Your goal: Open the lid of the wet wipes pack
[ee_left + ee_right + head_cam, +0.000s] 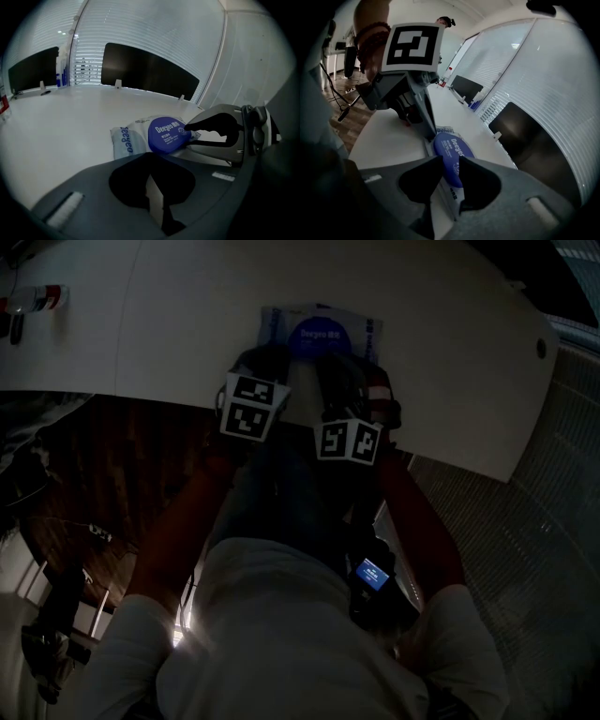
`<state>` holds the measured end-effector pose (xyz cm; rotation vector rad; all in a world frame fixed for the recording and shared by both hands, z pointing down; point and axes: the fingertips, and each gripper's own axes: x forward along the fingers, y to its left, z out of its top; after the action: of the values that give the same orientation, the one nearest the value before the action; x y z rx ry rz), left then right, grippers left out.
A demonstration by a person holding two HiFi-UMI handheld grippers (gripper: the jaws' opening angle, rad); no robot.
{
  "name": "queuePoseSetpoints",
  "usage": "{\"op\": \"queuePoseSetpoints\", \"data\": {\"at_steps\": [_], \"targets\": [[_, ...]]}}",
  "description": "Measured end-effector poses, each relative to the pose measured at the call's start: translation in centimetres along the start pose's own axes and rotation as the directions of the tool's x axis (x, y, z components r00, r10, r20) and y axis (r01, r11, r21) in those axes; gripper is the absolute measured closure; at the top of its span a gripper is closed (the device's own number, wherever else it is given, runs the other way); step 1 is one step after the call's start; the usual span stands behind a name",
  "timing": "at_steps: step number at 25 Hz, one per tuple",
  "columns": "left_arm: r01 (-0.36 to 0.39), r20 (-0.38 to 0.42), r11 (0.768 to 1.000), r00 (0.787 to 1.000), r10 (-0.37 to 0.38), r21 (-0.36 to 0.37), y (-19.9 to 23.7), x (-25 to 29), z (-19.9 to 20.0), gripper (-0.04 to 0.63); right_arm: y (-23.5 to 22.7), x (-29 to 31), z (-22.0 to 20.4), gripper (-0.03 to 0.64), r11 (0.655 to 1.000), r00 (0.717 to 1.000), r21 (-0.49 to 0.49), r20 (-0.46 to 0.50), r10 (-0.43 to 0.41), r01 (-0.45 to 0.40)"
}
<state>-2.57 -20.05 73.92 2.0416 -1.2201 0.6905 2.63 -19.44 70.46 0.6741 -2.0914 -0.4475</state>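
Two grippers meet at a pale, soft wet wipes pack (124, 143) on the white bench (169, 315). The left gripper (152, 187) has its fingers together, empty. The right gripper (450, 171) has its fingers a little apart by the round blue lid (166, 136).

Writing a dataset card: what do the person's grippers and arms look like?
The left gripper and right gripper are dark grey shells with black jaws; each carries a white cube of black square markers. White sleeves; a beaded bracelet on the left wrist.
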Motion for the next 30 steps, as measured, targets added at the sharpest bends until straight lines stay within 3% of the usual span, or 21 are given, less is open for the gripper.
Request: {"op": "queuePoseSetpoints", "data": {"at_steps": [8,16,24,30], "targets": [[0.004,-0.002,1.000,1.000,-0.004,0.013,-0.1,0.1,-0.2,0.594,-1.3,-1.0,1.2,0.512,0.999,0.998,-0.007,0.038,-0.047,0.047],[0.008,-0.003,1.000,1.000,-0.008,0.011,-0.1,0.2,-0.2,0.594,-6.0,-1.0,3.7,0.514,0.989,0.985,-0.005,0.094,-0.148,0.149],[0.016,0.000,1.000,1.000,-0.016,0.006,-0.1,0.2,-0.2,0.594,-10.1,2.1,4.6,0.528,0.976,0.971,-0.037,0.118,-0.209,0.215],[0.017,0.006,1.000,1.000,-0.017,0.006,-0.3,0.2,-0.1,0.594,-11.2,6.3,2.5,0.534,0.979,0.978,-0.065,0.088,-0.188,0.194]]}}
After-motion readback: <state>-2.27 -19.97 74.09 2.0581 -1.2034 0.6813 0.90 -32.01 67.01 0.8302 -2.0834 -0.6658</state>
